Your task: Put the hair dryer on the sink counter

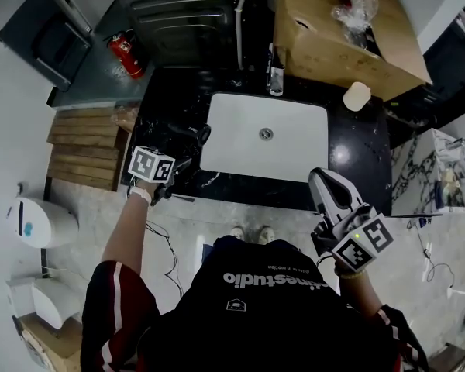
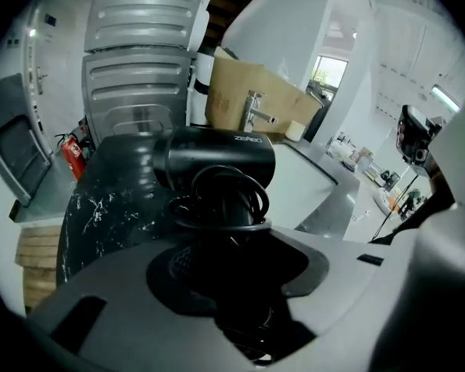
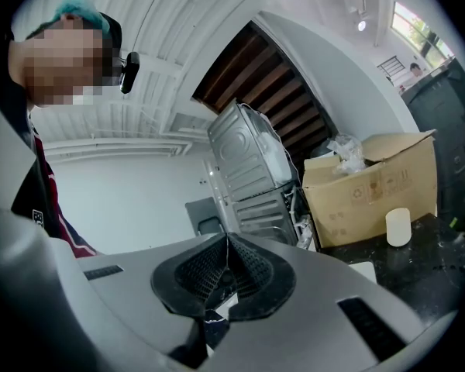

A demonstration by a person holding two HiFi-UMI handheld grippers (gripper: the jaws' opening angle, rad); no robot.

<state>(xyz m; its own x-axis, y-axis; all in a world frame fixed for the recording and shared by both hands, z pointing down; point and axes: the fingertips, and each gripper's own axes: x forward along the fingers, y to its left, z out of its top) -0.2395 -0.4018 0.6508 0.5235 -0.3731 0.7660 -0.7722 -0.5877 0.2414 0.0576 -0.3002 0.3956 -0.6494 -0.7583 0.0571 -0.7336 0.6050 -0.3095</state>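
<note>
The black hair dryer (image 1: pixel 187 136) (image 2: pixel 217 157) has its cord coiled round the handle. My left gripper (image 1: pixel 177 160) (image 2: pixel 225 246) is shut on that handle, and the barrel points across the black marble counter (image 1: pixel 356 153) just left of the white sink basin (image 1: pixel 294 157). Whether the dryer rests on the counter (image 2: pixel 108 215) or hangs just above it I cannot tell. My right gripper (image 1: pixel 322 180) (image 3: pixel 226 242) is shut with nothing in it, held up in front of the counter's right end, away from the dryer.
A chrome faucet (image 1: pixel 276 76) (image 2: pixel 256 115) stands behind the basin, beside a big cardboard box (image 1: pixel 333 45) and a white cup (image 1: pixel 356 96) (image 3: pixel 398 227). A washing machine (image 1: pixel 186 22), a red fire extinguisher (image 1: pixel 125 53) and wooden slats (image 1: pixel 81 146) lie left of the counter.
</note>
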